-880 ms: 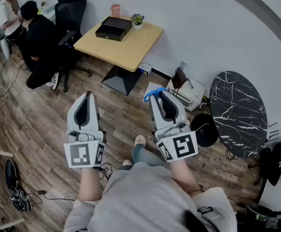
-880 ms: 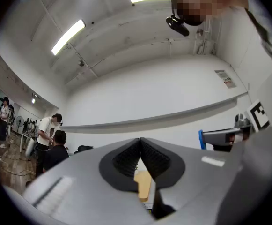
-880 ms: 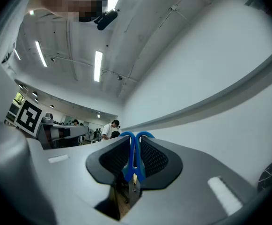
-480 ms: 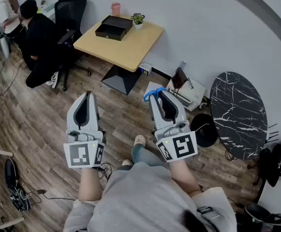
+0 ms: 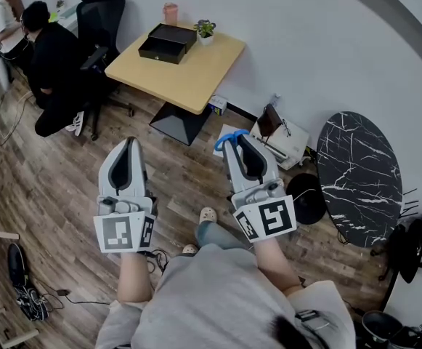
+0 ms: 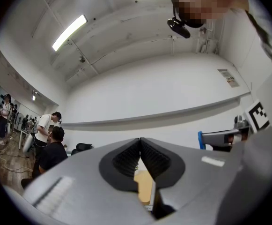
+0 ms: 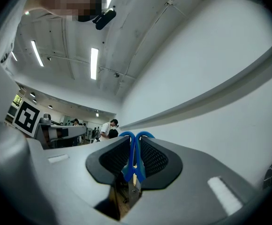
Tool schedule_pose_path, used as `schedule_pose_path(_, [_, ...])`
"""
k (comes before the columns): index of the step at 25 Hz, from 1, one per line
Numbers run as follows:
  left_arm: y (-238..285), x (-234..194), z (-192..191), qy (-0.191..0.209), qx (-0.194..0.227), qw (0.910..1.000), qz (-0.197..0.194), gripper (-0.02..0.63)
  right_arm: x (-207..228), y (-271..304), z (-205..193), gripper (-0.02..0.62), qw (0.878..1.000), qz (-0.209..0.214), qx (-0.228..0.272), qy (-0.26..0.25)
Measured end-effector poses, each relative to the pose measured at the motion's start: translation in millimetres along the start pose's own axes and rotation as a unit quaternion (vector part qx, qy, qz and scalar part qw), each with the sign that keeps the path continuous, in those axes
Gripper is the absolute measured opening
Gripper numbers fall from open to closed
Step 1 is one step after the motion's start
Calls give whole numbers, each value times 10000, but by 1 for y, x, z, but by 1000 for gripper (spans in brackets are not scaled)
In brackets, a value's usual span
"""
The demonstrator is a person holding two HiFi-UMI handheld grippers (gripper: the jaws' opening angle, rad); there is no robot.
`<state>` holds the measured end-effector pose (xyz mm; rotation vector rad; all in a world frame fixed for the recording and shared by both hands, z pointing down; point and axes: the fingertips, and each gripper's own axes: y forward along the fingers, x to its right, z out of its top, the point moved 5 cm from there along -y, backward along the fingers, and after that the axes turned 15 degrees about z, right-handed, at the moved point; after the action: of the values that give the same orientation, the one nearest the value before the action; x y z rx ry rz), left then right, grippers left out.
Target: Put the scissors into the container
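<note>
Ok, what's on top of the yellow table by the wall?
A black container, a small potted plant and a pink cup at the far edge. The container's inside is too dark to show any contents.

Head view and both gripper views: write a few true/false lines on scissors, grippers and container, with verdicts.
1. The right gripper is shut on the scissors. True.
2. The left gripper holds something. False: its jaws are together with nothing between them.
3. The scissors have red handles. False: they are blue.
4. The container sits on the wooden table. True.
5. The scissors lie in the container. False: they are in the right gripper, far from it.
</note>
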<state>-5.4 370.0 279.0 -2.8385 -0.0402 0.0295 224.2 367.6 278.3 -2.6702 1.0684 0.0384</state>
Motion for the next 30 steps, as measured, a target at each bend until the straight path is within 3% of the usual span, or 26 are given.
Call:
schedule_pose_path(17, [130,3,-28,44,76,9996,260,58,101,102,-25,74,9993,363,87,17])
schedule_pose_path(30, [184,23,-45,104,72,9988,465,58,158,135,-43,74,9979,614,175,144])
